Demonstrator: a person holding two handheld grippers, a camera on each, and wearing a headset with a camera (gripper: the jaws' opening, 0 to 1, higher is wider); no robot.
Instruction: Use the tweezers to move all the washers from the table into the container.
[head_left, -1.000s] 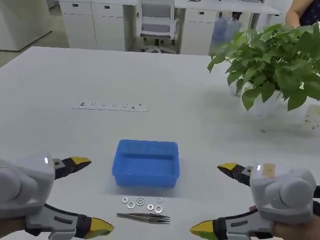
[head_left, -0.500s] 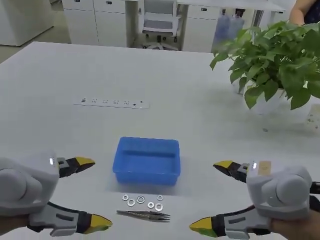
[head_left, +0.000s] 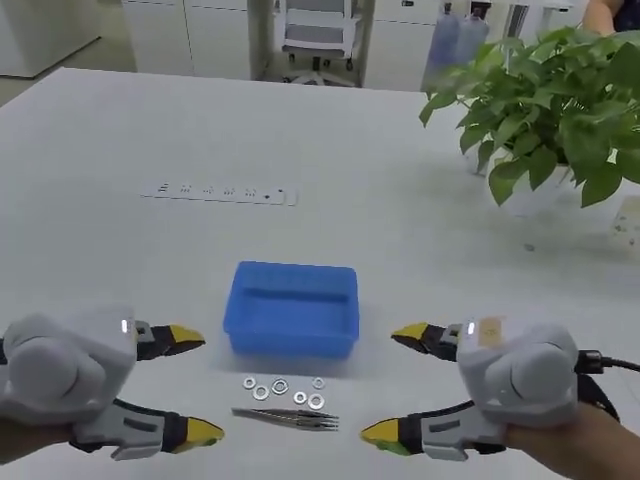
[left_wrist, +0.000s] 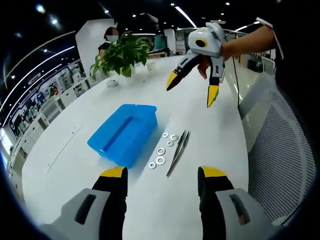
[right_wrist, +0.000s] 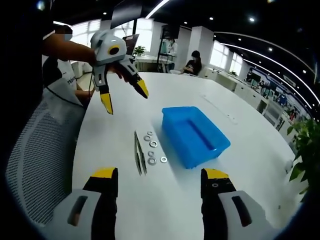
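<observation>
1. We see 6 washers (head_left: 281, 390) on the white table (head_left: 420, 230). They lie in a small bunch just in front of the blue container (head_left: 290, 342).
2. All 6 washers are outside the container, close to its near wall.
3. The tweezers (head_left: 285, 417) lie flat on the table, just beside the washers, on the side nearest to us.
4. The left gripper (head_left: 210, 386) is to the left of the washers. Its 2 yellow-tipped jaws are wide apart and it holds nothing.
5. The right gripper (head_left: 380, 384) is to the right of the washers. Its jaws are wide apart too, with nothing in them.
6. The 2 grippers point at each other. The washers and the tweezers lie between them, and neither gripper touches them.
7. Farther back on the table, behind the container, lies a long white power strip (head_left: 220, 193).
8. A green plant (head_left: 550, 110) in a white pot stands at the far right of the table.
9. Past the far edge of the table we see an office chair (head_left: 318, 35) and white cabinets.
</observation>
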